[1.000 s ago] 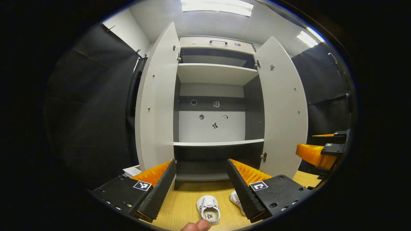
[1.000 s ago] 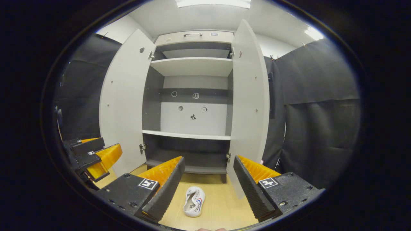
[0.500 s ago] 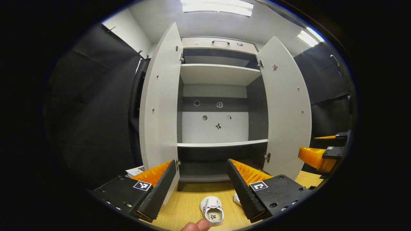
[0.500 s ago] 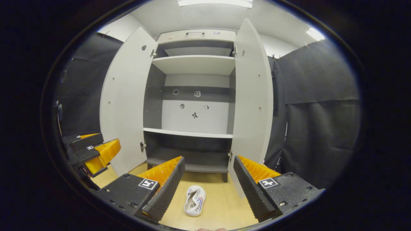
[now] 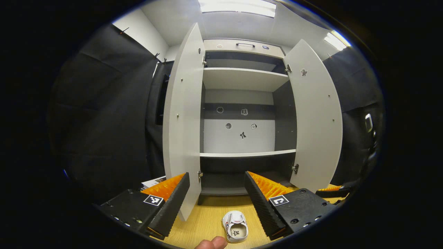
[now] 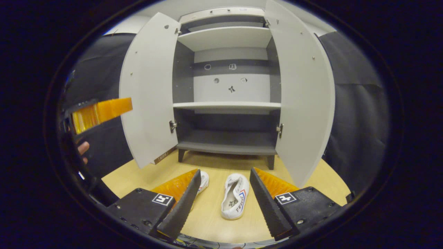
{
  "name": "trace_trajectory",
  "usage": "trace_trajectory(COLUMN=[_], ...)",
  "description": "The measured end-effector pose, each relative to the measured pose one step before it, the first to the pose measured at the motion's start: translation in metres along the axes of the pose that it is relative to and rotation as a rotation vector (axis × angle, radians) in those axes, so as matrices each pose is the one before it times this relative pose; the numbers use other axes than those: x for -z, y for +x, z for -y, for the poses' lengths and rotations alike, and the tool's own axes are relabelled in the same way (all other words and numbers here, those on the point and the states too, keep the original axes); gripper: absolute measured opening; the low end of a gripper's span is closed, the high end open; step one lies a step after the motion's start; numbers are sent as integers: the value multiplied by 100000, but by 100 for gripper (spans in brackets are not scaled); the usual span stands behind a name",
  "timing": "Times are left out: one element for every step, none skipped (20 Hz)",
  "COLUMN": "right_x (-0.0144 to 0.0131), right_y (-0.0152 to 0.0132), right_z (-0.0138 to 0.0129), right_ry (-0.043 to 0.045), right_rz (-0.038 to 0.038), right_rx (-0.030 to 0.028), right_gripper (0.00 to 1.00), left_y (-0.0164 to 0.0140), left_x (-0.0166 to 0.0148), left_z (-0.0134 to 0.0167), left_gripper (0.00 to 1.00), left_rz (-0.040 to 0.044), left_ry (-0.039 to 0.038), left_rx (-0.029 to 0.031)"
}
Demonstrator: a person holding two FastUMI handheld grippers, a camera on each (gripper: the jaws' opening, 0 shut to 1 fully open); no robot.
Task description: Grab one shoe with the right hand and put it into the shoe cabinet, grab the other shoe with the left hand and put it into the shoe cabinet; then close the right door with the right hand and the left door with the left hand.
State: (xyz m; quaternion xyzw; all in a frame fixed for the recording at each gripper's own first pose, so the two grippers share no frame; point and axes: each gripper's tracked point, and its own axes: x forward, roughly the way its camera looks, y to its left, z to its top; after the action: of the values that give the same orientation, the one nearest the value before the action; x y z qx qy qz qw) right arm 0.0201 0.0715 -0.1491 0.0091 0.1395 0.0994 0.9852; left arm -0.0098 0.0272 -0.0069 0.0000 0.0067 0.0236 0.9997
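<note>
Two small white fabric shoes (image 6: 235, 196) lie side by side on the pale wood-grain floor (image 6: 221, 221) before the open, bare-shelved grey laminate shoe cabinet (image 6: 228, 105); right gripper (image 6: 224, 188) and left gripper (image 5: 217, 192) hover with ridged jaws spread wide, empty.

Both cameras face the open shoe cabinet (image 5: 242, 114) head-on from a little way back. The left gripper view sits higher and looks level; the right gripper view looks from nearer, tilted down at the wooden floor (image 6: 221, 211). Both share the cabinet's shelves.
</note>
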Motion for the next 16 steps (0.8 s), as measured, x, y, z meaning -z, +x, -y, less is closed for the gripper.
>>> trace_trajectory(right_x=[1610, 1626, 1428, 1497, 1104, 1145, 740, 819, 510, 331, 222, -136, -22, -76, 16, -132], right_y=[1019, 1005, 1056, 1096, 1021, 1038, 1078, 999, 970, 1084, 918, 846, 806, 738, 733, 686], right_z=[-438, -299, -128, -252, -83, 54, 277, 361, 258, 296, 335, 216, 155, 144, -12, 199], right_ry=[-1079, -682, -241, 243, 1129, 1377, 1622, 1434, 1626, 1190, 400, -532, -1123, -873, -448, 35], right_rz=[-4340, -4284, -4120, -3877, -3307, -3377, -2462, -2650, -2366, -1630, -1106, -28, -468, -383, -594, -610], right_rx=[-1984, -1185, -880, -1167, -661, -123, 396, 1241, 592, 665, 729, 818, 873, 791, 682, 708], right_gripper=[87, 90, 88, 84, 83, 83, 82, 80, 78, 73, 63, 65, 62, 57, 55, 54], left_y=[-86, 24, -99, -1, -62, 63, -22, 17, 2, 6, 101, 71, 137, 159, 75, 111], left_x=[37, 206, 43, 110, 105, 196, 26, 183, 128, 175, 208, 109, 132, 188, 151, 155], left_z=[-331, -516, -467, -450, -513, -359, -277, -368, -325, -260, -264, -196, -234, -154, -116, -53], left_gripper=[95, 95, 95, 95, 95, 95, 95, 95, 95, 95, 95, 95, 95, 95, 95, 95], left_rz=[-326, -375, -237, -191, -187, -459, -396, -343, -416, -563, -413, -291, -354, -447, -485, -500], left_ry=[127, 208, 218, 168, 47, -45, 17, -17, -107, -114, -41, 177, 241, 60, -10, -84], left_rx=[-697, -977, -810, -700, -677, -456, -449, -536, -360, -212, -61, -166, -183, -77, 28, 46])
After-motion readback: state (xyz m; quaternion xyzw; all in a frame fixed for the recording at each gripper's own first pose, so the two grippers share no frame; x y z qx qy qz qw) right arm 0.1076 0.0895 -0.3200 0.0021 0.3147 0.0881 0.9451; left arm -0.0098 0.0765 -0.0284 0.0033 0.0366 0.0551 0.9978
